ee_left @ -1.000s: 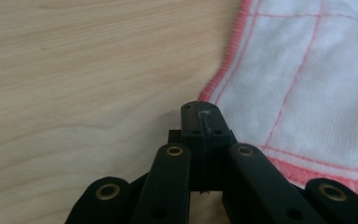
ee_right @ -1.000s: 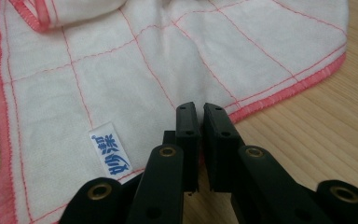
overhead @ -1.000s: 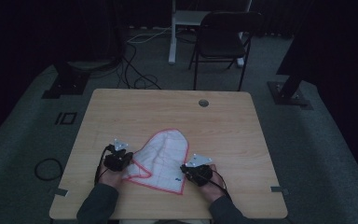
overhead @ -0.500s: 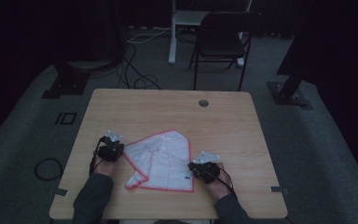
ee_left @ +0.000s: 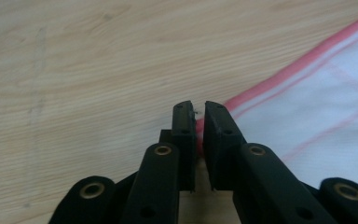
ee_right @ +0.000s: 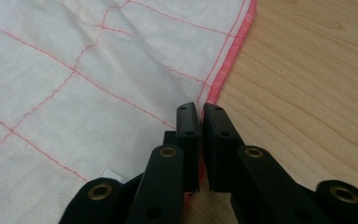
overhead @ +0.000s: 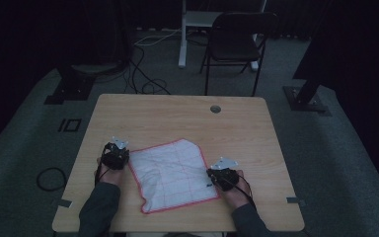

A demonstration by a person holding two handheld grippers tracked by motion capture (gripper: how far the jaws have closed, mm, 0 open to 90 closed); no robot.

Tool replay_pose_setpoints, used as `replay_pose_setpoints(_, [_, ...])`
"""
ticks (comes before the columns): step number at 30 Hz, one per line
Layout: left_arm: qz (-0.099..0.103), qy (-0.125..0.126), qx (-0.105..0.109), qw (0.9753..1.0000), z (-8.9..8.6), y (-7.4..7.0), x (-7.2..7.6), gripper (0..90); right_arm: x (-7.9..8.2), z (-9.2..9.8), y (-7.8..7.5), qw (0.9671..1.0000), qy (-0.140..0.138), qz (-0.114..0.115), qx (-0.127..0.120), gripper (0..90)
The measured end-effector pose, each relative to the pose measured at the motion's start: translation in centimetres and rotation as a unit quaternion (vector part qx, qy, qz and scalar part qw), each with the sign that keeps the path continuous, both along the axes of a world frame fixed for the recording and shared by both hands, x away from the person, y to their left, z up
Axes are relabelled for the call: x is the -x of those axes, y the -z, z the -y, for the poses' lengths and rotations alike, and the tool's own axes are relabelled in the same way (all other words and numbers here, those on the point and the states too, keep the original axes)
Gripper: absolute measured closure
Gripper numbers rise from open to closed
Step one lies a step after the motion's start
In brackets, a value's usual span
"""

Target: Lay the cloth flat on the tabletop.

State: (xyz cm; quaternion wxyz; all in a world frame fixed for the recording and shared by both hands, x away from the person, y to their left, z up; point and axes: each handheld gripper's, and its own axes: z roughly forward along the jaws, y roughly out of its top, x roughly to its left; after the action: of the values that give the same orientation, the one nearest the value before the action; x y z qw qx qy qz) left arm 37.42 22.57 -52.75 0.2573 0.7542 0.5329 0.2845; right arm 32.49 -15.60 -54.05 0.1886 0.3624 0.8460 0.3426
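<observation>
**Cloth flat near the front edge**

Your left gripper and right gripper each pinch the cloth's red hem, fingers pressed together. Its long axis runs front-to-back, slightly skewed. Bare worktop lies behind.

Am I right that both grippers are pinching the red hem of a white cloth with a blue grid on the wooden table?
Nearly: the grid on the cloth is red, not blue, as the right gripper view shows. The rest holds: the left gripper and the right gripper each pinch its red hem on the wooden table.
</observation>
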Motion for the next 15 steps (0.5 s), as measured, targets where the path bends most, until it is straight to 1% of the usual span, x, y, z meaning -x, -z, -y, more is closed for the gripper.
replay_pose_setpoints(1, [0.007,0.014,0.009,0.9998,0.7,-0.4,0.7,81.6,0.0,0.0,0.0,1.0000,0.000,0.001,0.001,85.8])
replay_pose_setpoints(2, [0.010,0.024,0.024,0.9994,1.1,-0.7,1.2,81.4,0.0,0.0,0.0,1.0000,0.000,0.000,0.000,85.8])
replay_pose_setpoints(3, [0.010,0.032,0.029,0.9990,1.3,-0.8,1.5,81.0,0.0,0.0,0.0,1.0000,0.001,-0.001,-0.001,85.7])
replay_pose_setpoints(4, [0.010,0.032,0.029,0.9990,1.3,-0.8,1.5,80.7,0.0,0.0,0.0,1.0000,0.001,-0.001,-0.001,85.7])
replay_pose_setpoints(5, [0.013,0.054,0.050,0.9972,2.1,-1.2,2.6,80.3,0.0,0.0,0.0,1.0000,0.001,-0.001,-0.001,85.6])
replay_pose_setpoints(6, [0.013,0.054,0.050,0.9972,2.1,-1.2,2.6,80.3,0.0,0.0,0.0,1.0000,0.001,-0.001,-0.001,85.6])
replay_pose_setpoints(7, [0.004,0.077,0.062,0.9951,2.9,-1.4,3.6,80.3,0.0,0.0,0.0,1.0000,0.001,-0.001,0.000,85.6])
replay_pose_setpoints(8, [0.004,0.077,0.062,0.9951,2.9,-1.4,3.6,80.3,0.0,0.0,0.0,1.0000,0.001,-0.001,0.000,85.6])
replay_pose_setpoints(9, [-0.001,0.094,0.068,0.9932,3.4,-1.4,4.4,80.4,0.0,0.1,0.0,1.0000,0.002,-0.002,0.000,85.6])
replay_pose_setpoints(10, [-0.001,0.094,0.068,0.9932,3.4,-1.4,4.4,81.1,0.0,0.1,0.0,1.0000,0.002,-0.002,0.000,85.6])
replay_pose_setpoints(11, [-0.005,0.105,0.077,0.9914,3.7,-1.3,5.4,82.7,0.0,0.1,-0.1,1.0000,0.003,-0.003,0.000,85.5])
replay_pose_setpoints(12, [-0.005,0.105,0.077,0.9914,3.7,-1.3,5.4,83.3,0.0,0.1,-0.1,1.0000,0.003,-0.003,0.000,85.5])
replay_pose_setpoints(13, [-0.019,0.117,0.078,0.9900,4.1,-0.8,6.1,83.4,0.0,0.2,-0.1,1.0000,0.005,-0.003,0.001,85.5])
replay_pose_setpoints(14, [-0.019,0.117,0.078,0.9900,4.1,-0.8,6.1,83.4,0.0,0.2,-0.1,1.0000,0.005,-0.003,0.001,85.5])
replay_pose_setpoints(15, [-0.034,0.122,0.064,0.9899,4.2,-0.1,6.3,83.5,0.0,0.2,-0.1,1.0000,0.007,-0.005,0.000,85.7])
